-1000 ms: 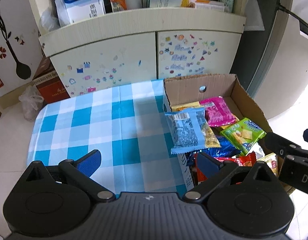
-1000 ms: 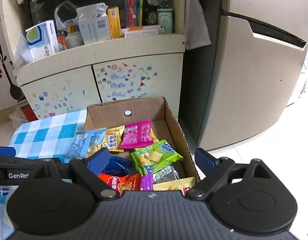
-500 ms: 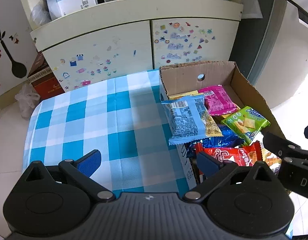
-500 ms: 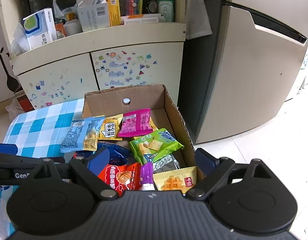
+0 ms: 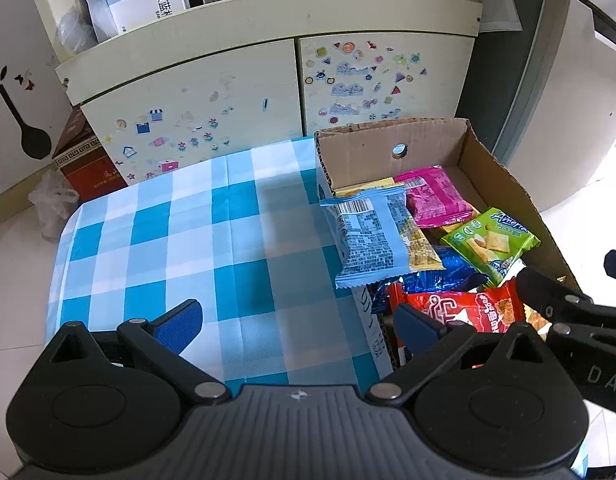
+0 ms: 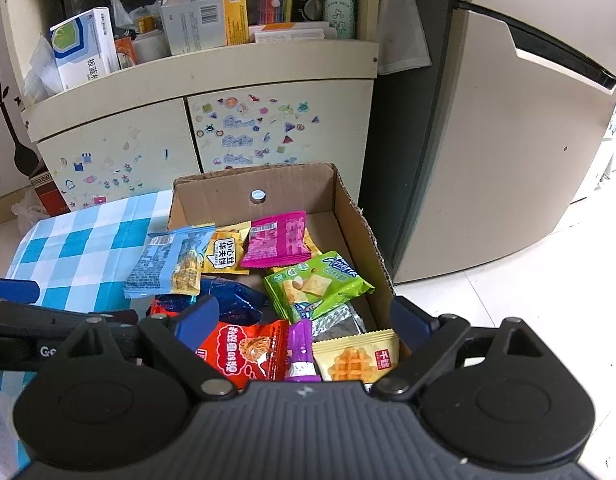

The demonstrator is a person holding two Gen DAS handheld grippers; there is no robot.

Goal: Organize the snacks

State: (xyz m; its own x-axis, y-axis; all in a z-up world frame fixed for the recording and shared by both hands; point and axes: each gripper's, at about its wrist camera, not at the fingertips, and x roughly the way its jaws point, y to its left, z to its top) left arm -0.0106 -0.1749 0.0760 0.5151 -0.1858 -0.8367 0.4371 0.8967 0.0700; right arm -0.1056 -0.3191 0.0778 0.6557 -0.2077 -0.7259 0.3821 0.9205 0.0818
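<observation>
Left gripper (image 5: 298, 326) jaws spread wide, right gripper (image 6: 304, 318) likewise (both angled downward, empty)

In front of me stands the table (image 5: 148, 240), covered by a blue-and-white checked cloth (image 5: 236, 216) that hangs over its rounded left edge. The cloth's open stretch shows fold creases. On the table's right part rests an open cardboard box (image 5: 359, 148), its left wall standing on the cloth. A light blue snack packet (image 5: 371, 240) lies across the top of that wall, overhanging the cloth. Pale floor tiles (image 6: 527, 280) lie around the table.
</observation>
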